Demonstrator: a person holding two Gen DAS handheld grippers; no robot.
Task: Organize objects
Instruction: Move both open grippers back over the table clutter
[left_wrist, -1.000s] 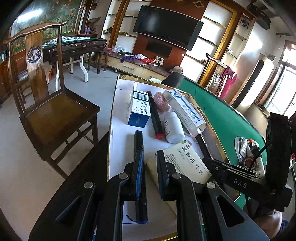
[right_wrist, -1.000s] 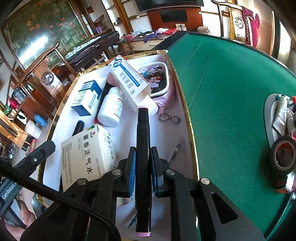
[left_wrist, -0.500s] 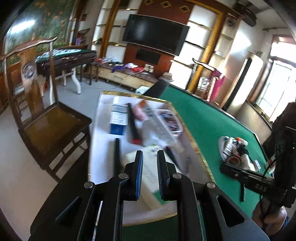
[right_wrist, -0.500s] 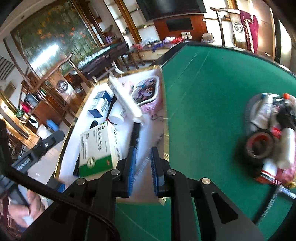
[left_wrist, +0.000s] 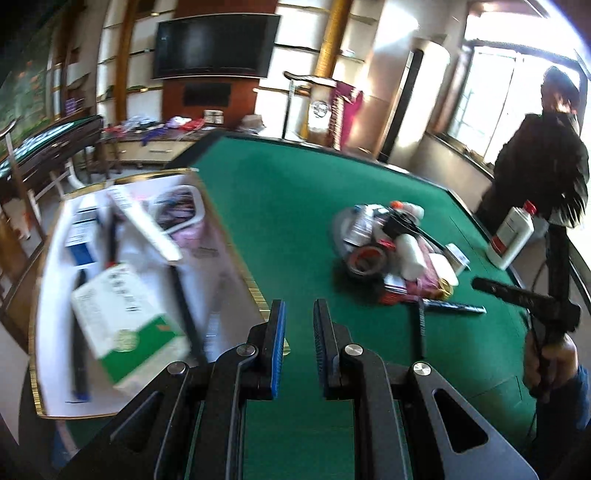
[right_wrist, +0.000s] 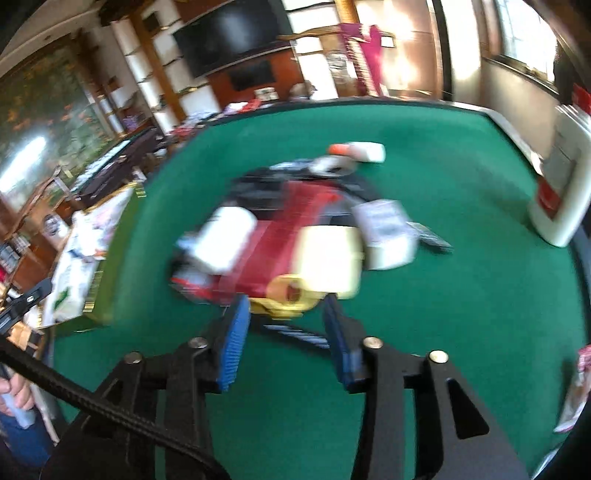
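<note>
Blurring hides detail in the pile (right_wrist: 291, 236) before the right gripper (right_wrist: 286, 328).

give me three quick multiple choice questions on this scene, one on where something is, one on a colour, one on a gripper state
1. Where does the white tray with the boxes lie?
A. left of the green table top
B. on the wooden chair
C. on top of the pile

2. What colour are the gripper pads?
A. red
B. blue
C. yellow

3. How is the right gripper?
A. shut on a pen
B. shut, holding nothing
C. open, holding nothing

Answers: 1 A, the left wrist view shows it at the table top's left edge. 2 B, blue strips line the fingers. 3 C, its jaws stand wide apart before the pile.
</note>
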